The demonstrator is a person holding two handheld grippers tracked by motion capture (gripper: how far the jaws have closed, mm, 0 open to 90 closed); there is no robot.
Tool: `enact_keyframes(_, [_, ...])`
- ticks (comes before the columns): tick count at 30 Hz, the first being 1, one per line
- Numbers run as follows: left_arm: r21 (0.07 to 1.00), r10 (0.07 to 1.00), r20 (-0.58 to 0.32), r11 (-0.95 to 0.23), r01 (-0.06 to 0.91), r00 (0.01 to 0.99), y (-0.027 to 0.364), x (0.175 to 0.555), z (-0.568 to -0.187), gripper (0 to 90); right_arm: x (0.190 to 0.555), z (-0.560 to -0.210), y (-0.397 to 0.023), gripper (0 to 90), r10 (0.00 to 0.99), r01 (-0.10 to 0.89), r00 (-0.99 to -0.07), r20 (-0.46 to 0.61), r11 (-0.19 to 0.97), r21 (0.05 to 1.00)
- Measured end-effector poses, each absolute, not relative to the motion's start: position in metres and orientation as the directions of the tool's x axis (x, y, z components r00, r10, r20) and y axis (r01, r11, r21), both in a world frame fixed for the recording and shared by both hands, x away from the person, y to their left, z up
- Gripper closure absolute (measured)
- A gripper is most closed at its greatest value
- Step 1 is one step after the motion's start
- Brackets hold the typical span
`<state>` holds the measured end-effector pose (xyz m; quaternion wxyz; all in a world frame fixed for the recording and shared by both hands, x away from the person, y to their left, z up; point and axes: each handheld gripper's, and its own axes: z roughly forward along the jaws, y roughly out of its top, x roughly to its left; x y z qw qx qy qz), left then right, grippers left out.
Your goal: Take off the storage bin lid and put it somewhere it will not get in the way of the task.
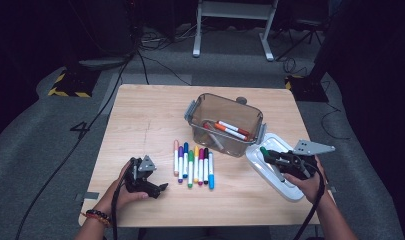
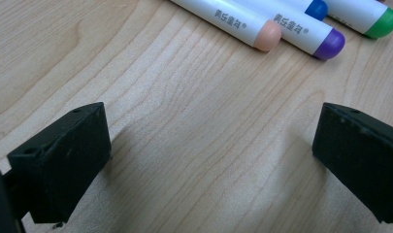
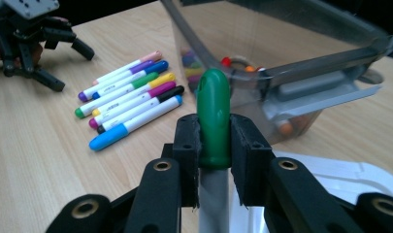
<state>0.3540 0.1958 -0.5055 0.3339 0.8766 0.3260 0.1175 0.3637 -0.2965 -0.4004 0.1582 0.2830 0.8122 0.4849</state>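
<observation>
My right gripper (image 1: 270, 156) (image 3: 214, 148) is shut on a marker with a green cap (image 1: 264, 150) (image 3: 213, 114), its white barrel running back between the jaws, held above the white lid (image 1: 270, 175). Several capped markers (image 1: 192, 165) (image 3: 131, 97) lie in a row at the table's middle. My left gripper (image 1: 159, 181) (image 2: 208, 155) rests open on the wood to the left of that row, with nothing between its jaws. Peach (image 2: 267, 36) and purple (image 2: 330, 43) caps lie just beyond it.
A clear plastic bin (image 1: 225, 122) (image 3: 281, 58) with latch handles stands behind the row and holds a few markers. The white lid (image 3: 339, 184) lies by the table's right edge. The other hand's gripper (image 3: 29, 39) sits far left in the right gripper view.
</observation>
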Motion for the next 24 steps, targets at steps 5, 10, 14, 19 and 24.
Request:
enact_keyframes(5, [0.663, 0.653, -0.012, -0.562, 0.495, 0.757, 0.196, 0.354, -0.506, 0.6, 0.365, -0.390, -0.306, 74.9, 0.639, 0.293, -0.769, 0.008, 0.341, 0.893])
enact_keyframes(10, [0.663, 0.644, -0.013, -0.567, 0.489, 0.765, 0.196, 0.355, -0.506, 0.6, 0.369, -0.378, -0.311, 74.9, 0.653, 0.283, -0.757, 0.005, 0.321, 0.904])
enact_keyframes(14, [0.663, 0.643, -0.014, -0.568, 0.488, 0.766, 0.196, 0.355, -0.506, 0.5, 0.377, -0.366, -0.310, 74.9, 0.653, 0.274, -0.757, -0.013, 0.335, 0.902])
enact_keyframes(19, [0.663, 0.642, -0.014, -0.568, 0.488, 0.766, 0.196, 0.355, -0.506, 0.5, 0.389, -0.345, -0.306, 74.9, 0.647, 0.254, -0.761, -0.048, 0.365, 0.896])
enact_keyframes(24, [0.663, 0.643, -0.014, -0.568, 0.489, 0.766, 0.196, 0.355, -0.506, 0.5, 0.402, -0.327, -0.290, 74.9, 0.629, 0.234, -0.773, -0.082, 0.401, 0.886])
